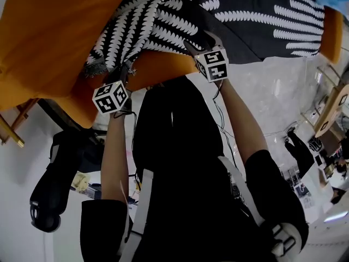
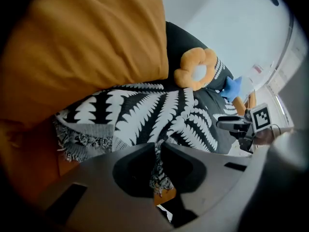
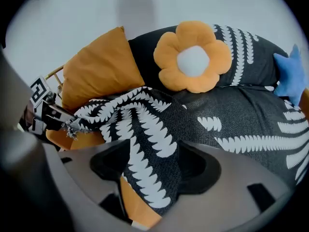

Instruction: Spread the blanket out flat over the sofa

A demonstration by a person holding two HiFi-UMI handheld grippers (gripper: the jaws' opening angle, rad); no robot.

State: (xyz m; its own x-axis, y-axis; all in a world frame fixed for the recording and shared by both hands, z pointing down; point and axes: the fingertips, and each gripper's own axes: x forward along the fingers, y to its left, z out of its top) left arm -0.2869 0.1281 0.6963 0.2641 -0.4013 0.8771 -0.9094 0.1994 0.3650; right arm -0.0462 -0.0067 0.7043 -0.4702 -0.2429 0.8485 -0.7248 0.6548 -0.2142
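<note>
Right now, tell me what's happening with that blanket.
A person holds a tool in each hand at the sofa's front edge. The left tool is shut on the blanket's fringed edge, and the right tool is shut on a thicker fold of it. The blanket is bunched up by the orange cushion and is not yet flat there. Further along it lies smoother over the seat, where a flower cushion leans at the back.
</note>
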